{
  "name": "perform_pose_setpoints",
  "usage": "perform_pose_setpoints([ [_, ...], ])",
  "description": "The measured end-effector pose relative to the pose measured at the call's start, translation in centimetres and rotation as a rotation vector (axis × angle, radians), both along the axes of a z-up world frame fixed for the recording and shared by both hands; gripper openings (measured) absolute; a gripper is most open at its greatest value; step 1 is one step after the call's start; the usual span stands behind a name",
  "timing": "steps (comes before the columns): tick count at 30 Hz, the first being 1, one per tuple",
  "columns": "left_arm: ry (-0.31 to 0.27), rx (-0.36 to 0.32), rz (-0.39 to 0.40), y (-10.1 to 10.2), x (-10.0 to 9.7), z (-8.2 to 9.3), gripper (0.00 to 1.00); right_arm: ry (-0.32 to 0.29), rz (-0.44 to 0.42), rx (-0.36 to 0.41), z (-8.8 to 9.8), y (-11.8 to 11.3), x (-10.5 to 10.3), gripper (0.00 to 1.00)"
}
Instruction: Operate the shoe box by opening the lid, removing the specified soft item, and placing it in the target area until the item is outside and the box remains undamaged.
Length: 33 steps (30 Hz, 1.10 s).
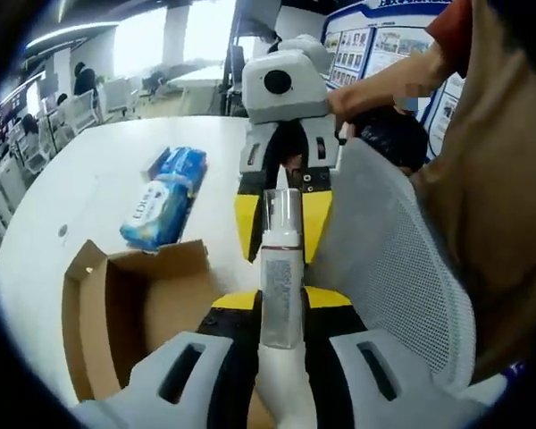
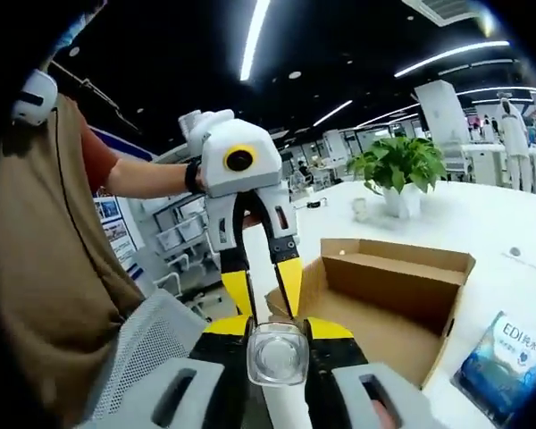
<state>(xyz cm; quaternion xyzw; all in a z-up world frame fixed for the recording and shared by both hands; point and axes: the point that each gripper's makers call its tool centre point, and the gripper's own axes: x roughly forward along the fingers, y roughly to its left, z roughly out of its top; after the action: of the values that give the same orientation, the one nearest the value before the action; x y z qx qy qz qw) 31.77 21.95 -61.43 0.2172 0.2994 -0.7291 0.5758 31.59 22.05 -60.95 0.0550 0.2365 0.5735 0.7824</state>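
We have a white bottle (image 1: 280, 286) held between the two grippers above the open box (image 1: 116, 304), most likely to pass it from one to the other. The left gripper (image 1: 281, 304) has its jaws closed on the bottle's body. The right gripper (image 1: 281, 223) faces it, with its yellow jaws pinched on the clear cap. In the left gripper view we cannot be sure both of those pads touch, but in the right gripper view the cap sits tight between them.

The soft thing, probably the blue pack (image 1: 165, 201), already lies on the desk (image 1: 89, 188). It is outside the box, just beyond its far flap. The box lid is folded back and its cardboard edges look whole.

For moving there is open desk beyond the pack. On the other side the mesh chair back (image 1: 393, 268) and the person's body crowd close to both grippers, so we judge the free way out runs over the box towards the desk
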Motion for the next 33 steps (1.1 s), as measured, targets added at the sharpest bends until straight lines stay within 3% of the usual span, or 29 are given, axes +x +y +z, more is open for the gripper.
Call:
perform_pose_setpoints([
  [9, -0.017, 0.023, 0.006, 0.2, 0.0, -1.3, 0.24, 0.004, 0.012, -0.076, -1.1, -0.9, -0.1, 0.18],
  [14, -0.047, 0.034, 0.038, 0.7, 0.5, -1.7, 0.27, -0.008, 0.007, -0.154, -1.3, -3.2, 0.4, 0.18],
  [23, -0.056, -0.047, 0.274, 1.7, 3.8, -1.3, 0.38, -0.031, -0.016, -0.236, -0.6, -7.2, 1.9, 0.18],
  [33, -0.034, -0.114, 0.570, 4.8, 6.5, -2.0, 0.52, -0.049, -0.025, -0.291, -0.4, -9.4, 2.7, 0.18],
])
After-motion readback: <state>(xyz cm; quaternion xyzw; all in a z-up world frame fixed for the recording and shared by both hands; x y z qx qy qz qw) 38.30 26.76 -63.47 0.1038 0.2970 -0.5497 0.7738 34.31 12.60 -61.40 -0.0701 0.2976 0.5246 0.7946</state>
